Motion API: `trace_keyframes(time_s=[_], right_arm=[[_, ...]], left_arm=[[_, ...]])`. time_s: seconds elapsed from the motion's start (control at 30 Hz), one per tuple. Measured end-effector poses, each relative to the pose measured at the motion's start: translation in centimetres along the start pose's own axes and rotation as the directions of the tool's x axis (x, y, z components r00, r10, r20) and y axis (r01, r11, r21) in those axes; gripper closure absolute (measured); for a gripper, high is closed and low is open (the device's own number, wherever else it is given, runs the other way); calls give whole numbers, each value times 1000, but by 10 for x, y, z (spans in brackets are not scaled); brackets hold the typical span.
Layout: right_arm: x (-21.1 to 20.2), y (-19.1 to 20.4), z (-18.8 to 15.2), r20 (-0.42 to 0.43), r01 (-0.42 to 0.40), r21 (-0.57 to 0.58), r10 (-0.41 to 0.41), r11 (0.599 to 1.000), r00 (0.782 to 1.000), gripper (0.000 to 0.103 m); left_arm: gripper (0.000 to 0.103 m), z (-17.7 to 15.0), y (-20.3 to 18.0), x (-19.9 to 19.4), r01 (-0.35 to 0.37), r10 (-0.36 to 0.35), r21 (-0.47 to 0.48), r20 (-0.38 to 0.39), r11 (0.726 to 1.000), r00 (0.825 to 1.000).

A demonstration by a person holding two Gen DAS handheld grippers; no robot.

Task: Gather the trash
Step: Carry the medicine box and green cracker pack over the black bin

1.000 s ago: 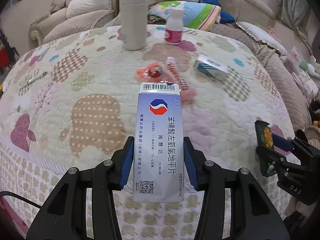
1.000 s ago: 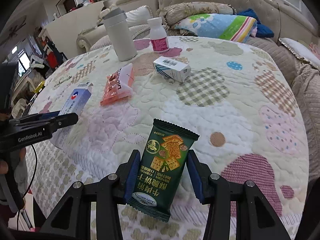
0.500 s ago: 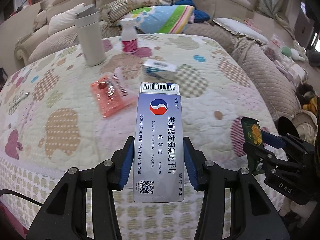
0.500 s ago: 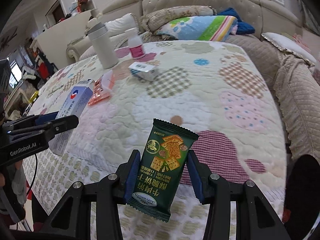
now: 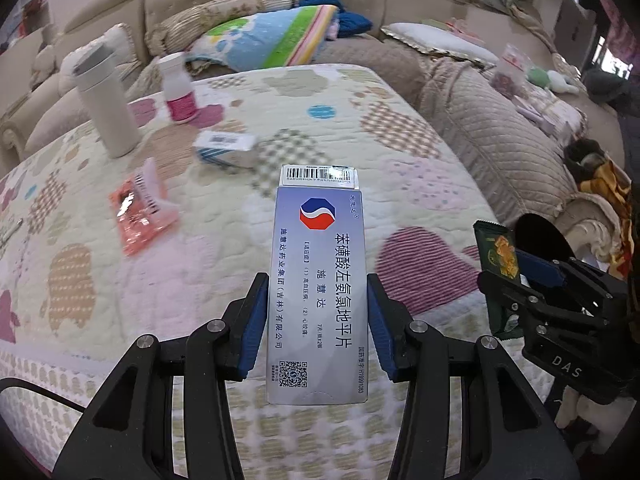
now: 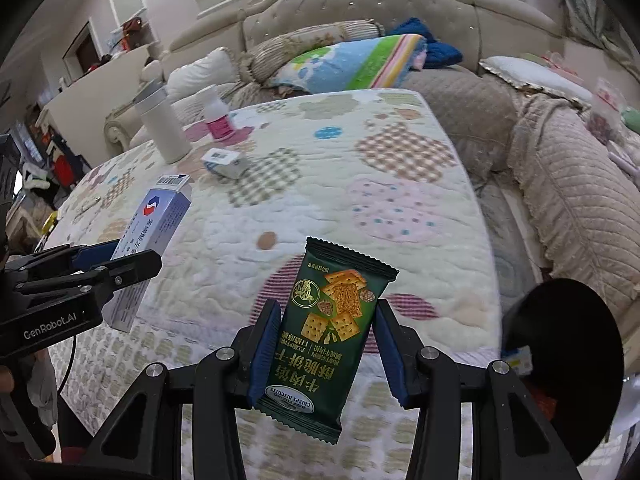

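I've swung both tongs rightward off the table: my left gripper (image 5: 316, 328) stays clamped on the medicine box (image 5: 320, 280), my right gripper (image 6: 326, 344) on the biscuit packet (image 6: 328, 332). The black bin (image 6: 560, 364) now shows lower right, so dropping looks next.

You see a glossy cardboard medicine box (image 5: 318, 296), shiny foil biscuit packet (image 6: 326, 336), quilted cloth worktop (image 5: 400, 184) cover, matt plastic tongs (image 5: 316, 328).

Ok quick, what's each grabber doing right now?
Left gripper: closed on the medicine box.
Right gripper: closed on the green biscuit packet.
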State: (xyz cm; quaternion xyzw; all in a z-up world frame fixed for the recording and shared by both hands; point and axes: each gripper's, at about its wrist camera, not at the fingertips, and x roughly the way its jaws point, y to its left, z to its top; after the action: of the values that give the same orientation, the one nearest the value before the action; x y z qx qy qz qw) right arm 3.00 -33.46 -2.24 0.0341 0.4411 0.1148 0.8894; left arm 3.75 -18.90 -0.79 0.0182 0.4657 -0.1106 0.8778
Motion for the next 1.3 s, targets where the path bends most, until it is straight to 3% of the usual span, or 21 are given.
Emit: trace_keyframes(time_s=[0.8,1.03,1.27,1.3], right_arm=[[-45,-105,-28,15,129,173,-134,976,991,57],[-39,-113,-35,-10,59,228,-58,972,998,56],[-6,-88,-38,-75,30,190,-16,981,997,53],[-2,-86,-38,-87,38,181,-22,983,996,49]], left_arm=[[58,17,-116,23,123,-117,158,-49,980,992],[58,18,-112,31,111,-103,151,-61,982,993],[58,21,-89,32,72,-65,123,-54,990,996],[58,21,-87,33,70,-64,118,-57,990,996]])
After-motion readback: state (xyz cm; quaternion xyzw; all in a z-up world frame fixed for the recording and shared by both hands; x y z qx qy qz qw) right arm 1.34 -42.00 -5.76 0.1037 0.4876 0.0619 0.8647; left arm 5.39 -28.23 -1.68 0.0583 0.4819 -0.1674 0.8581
